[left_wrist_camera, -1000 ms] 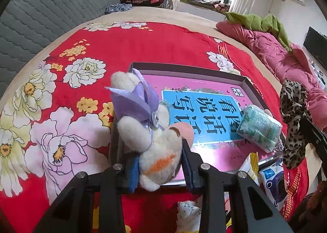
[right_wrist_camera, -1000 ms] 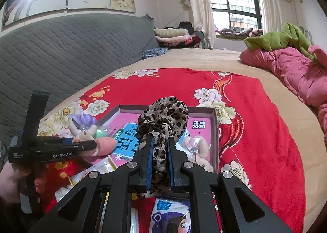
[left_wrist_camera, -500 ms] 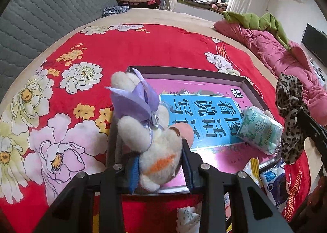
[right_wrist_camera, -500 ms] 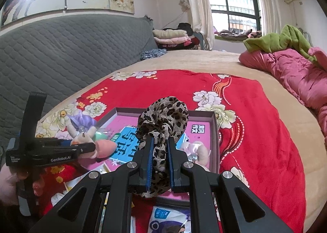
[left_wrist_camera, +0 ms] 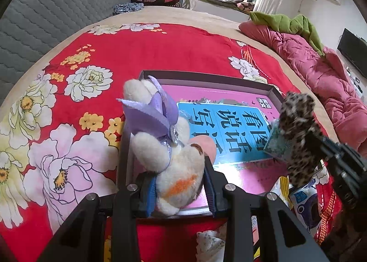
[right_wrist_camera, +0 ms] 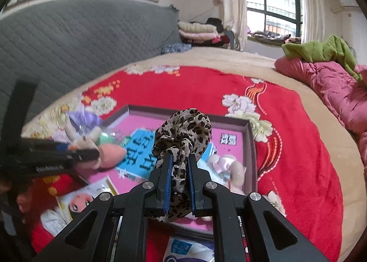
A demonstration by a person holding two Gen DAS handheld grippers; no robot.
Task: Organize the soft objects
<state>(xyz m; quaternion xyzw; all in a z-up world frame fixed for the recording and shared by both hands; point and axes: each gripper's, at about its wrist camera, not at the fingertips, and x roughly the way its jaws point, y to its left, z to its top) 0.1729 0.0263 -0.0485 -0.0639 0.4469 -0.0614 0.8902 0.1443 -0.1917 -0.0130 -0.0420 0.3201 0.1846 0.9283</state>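
Observation:
My left gripper (left_wrist_camera: 179, 184) is shut on a cream plush rabbit with a purple bow (left_wrist_camera: 165, 147) and holds it over the near-left corner of a shallow dark-rimmed box (left_wrist_camera: 206, 78) with a pink and blue printed floor. My right gripper (right_wrist_camera: 180, 167) is shut on a leopard-print scrunchie (right_wrist_camera: 183, 131) and holds it above the box (right_wrist_camera: 248, 138). The scrunchie also shows in the left wrist view (left_wrist_camera: 298, 138), and the rabbit in the right wrist view (right_wrist_camera: 87, 138). A pink plush toy (right_wrist_camera: 227, 167) lies in the box's near-right corner.
The box sits on a red floral blanket (left_wrist_camera: 137, 50) on a bed. A teal tissue pack (left_wrist_camera: 273, 145) lies in the box. Printed packets (right_wrist_camera: 78, 204) lie at the box's near side. A pink quilt (left_wrist_camera: 321, 71) is at the right, a grey headboard (right_wrist_camera: 68, 39) at the left.
My right gripper has carried the scrunchie forward and left, further over the box. My left gripper with the rabbit has shifted slightly toward the box.

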